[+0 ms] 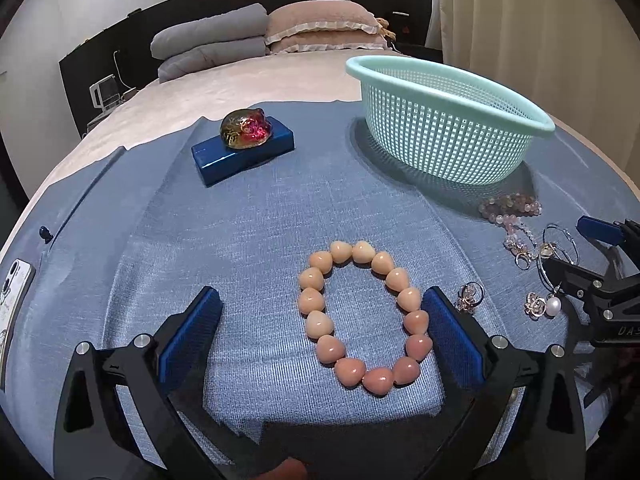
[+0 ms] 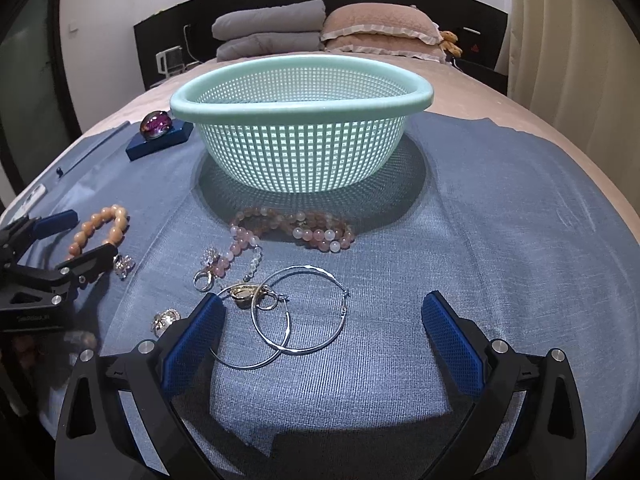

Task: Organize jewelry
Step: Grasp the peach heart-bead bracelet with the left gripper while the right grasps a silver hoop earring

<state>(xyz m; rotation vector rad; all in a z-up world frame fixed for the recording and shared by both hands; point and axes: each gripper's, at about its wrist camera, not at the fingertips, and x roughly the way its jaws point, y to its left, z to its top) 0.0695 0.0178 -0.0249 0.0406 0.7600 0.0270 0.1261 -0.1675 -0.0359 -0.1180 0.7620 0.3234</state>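
A peach bead bracelet [image 1: 362, 318] lies flat on the blue cloth [image 1: 260, 216] between the fingers of my open left gripper [image 1: 322, 328], closer to the right finger. It also shows in the right wrist view [image 2: 100, 226]. My right gripper [image 2: 322, 330] is open and empty over two silver hoop earrings [image 2: 298, 312], which lie near its left finger. A pink bead strand [image 2: 296, 226], small rings [image 2: 204, 276] and gold pieces [image 2: 244, 294] lie before the mint mesh basket [image 2: 300, 100]. The basket also shows in the left wrist view [image 1: 448, 128].
A red and amber glass stone [image 1: 246, 127] sits on a blue box [image 1: 242, 148] at the back left. A phone [image 1: 12, 292] lies at the cloth's left edge. A ring [image 1: 470, 296] and a pearl earring [image 1: 544, 306] lie right of the left gripper. Pillows [image 1: 320, 28] are beyond.
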